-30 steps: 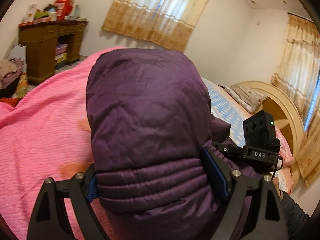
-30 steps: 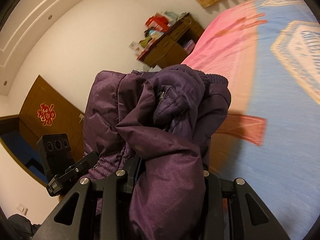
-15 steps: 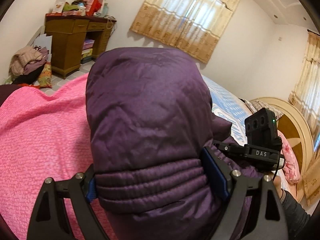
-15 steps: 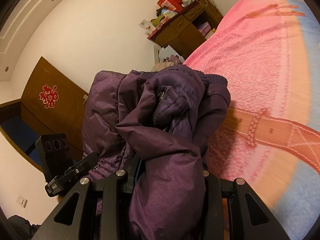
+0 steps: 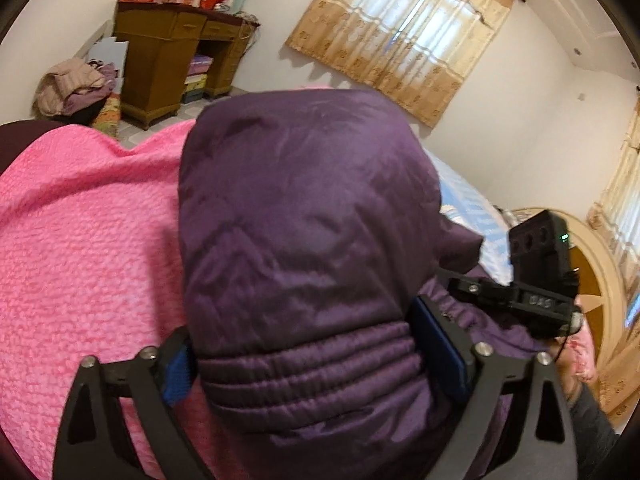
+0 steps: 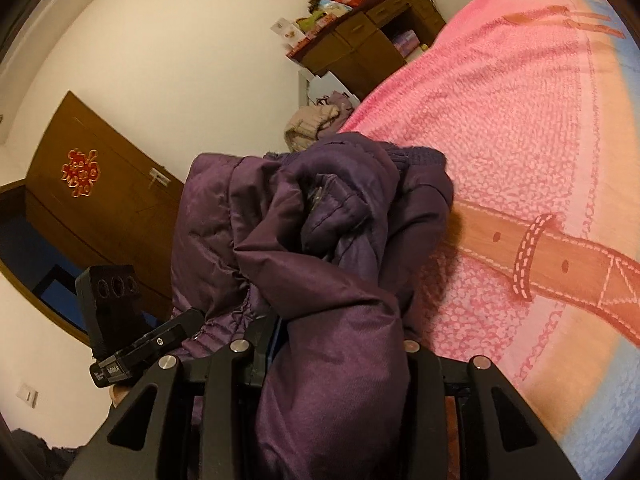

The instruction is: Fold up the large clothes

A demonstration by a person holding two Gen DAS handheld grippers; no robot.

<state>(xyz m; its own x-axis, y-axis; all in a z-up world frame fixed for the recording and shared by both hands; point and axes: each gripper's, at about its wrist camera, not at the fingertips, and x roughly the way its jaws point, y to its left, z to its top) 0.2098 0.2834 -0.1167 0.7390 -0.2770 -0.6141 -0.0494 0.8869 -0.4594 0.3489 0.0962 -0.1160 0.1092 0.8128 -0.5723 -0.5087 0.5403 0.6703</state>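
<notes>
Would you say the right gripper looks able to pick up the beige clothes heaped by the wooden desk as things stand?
Probably not: the right gripper is shut on the purple jacket, and the beige clothes lie off beyond the pink bedspread.

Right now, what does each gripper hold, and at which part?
Both grip the purple padded jacket. The left gripper, its jaws opening, spans a thick quilted fold; the right gripper pinches a bunched part near the zipper.

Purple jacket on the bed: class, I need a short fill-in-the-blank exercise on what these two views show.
1. The jacket is coloured ____.
2. The blanket under it is mostly ____.
3. The desk against the wall is made of ____.
4. The right gripper has its jaws closed on the ____.

Missing words: purple; pink; wood; jacket
</notes>
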